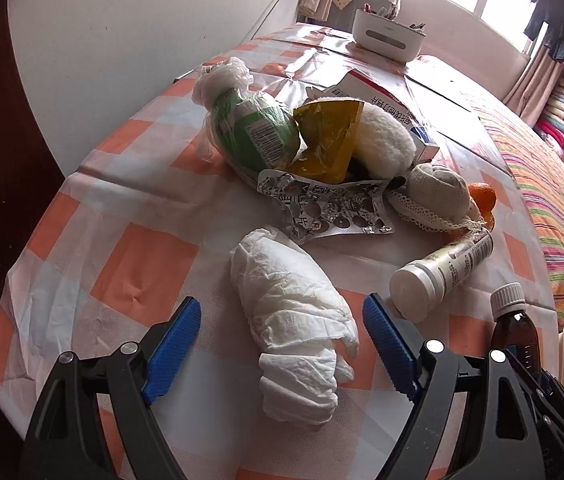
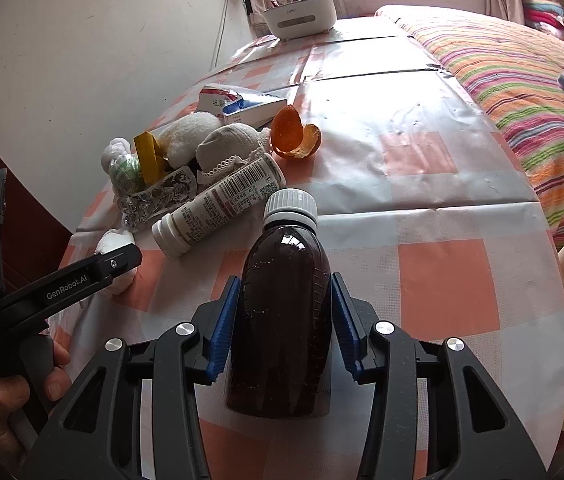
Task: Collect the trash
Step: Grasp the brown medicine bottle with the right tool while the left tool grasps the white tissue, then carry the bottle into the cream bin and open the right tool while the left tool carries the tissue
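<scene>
The right gripper clasps a brown bottle that stands upright on the table, both blue pads against its sides. The left gripper hangs spread wide over a crumpled tissue, which lies between its fingers, touching neither.

Only the right view shows the grip on the bottle, along with a hand at the lower left holding the left gripper's black handle, and the opened orange peel. The left view shows the bottle just at its right edge, and the tissue whole. It also gives the trash pile up close: a green pack, a yellow wrapper and a foil pill sheet, with a white tube lying on its side.

Both grippers tilt down at the table, which wears an orange and white checked cloth. A white wall runs along its left, a striped bed along its right, with a white box at the far end.
</scene>
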`<state>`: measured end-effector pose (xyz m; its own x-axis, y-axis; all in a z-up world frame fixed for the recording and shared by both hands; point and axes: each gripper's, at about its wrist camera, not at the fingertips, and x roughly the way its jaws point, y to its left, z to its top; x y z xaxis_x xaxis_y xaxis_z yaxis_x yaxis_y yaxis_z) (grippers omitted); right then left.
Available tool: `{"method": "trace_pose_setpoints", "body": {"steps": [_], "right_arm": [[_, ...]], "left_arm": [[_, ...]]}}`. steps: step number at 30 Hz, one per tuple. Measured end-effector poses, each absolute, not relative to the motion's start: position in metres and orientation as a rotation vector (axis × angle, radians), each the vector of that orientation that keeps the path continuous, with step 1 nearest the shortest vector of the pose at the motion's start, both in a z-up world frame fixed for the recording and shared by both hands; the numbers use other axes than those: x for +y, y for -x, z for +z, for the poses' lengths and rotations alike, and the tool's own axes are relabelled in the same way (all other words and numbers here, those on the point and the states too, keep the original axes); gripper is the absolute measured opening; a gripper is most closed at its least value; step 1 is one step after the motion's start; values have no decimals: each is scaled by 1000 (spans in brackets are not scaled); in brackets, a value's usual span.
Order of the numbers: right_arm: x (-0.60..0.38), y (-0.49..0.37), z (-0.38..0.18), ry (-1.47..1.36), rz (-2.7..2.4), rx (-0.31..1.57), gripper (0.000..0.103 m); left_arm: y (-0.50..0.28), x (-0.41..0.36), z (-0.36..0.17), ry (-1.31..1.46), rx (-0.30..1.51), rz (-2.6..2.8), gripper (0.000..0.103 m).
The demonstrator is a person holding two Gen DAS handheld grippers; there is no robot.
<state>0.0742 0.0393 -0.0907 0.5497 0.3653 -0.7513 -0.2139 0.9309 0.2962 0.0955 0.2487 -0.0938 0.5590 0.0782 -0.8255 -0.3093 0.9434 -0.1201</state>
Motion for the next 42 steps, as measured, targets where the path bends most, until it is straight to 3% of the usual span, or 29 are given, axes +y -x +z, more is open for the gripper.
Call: {"method": "trace_pose_setpoints", "body": {"steps": [2,4,6,11,24,42], "right_arm": [[31,-73,-91,-200,346,921,43],[24,-71,-91,-214,342,913,43],[19,-69,-91,-228,341,902,42],[12,-64,-87,-254,331,861,42],[-27,-50,-69,-335,310,767,42],[-87,-39,-57,-426,251,695,42]], "left_arm": [[-96,246,-94,251,944,229,79],[-96,244,-93,237,930,240,65],[-96,244,-93,224,922,242,40],[-92,244,-92,246,897,226,27],[-72,205,-65,164,740,215,25],[-65,102,-47,56,743,19,25]]}}
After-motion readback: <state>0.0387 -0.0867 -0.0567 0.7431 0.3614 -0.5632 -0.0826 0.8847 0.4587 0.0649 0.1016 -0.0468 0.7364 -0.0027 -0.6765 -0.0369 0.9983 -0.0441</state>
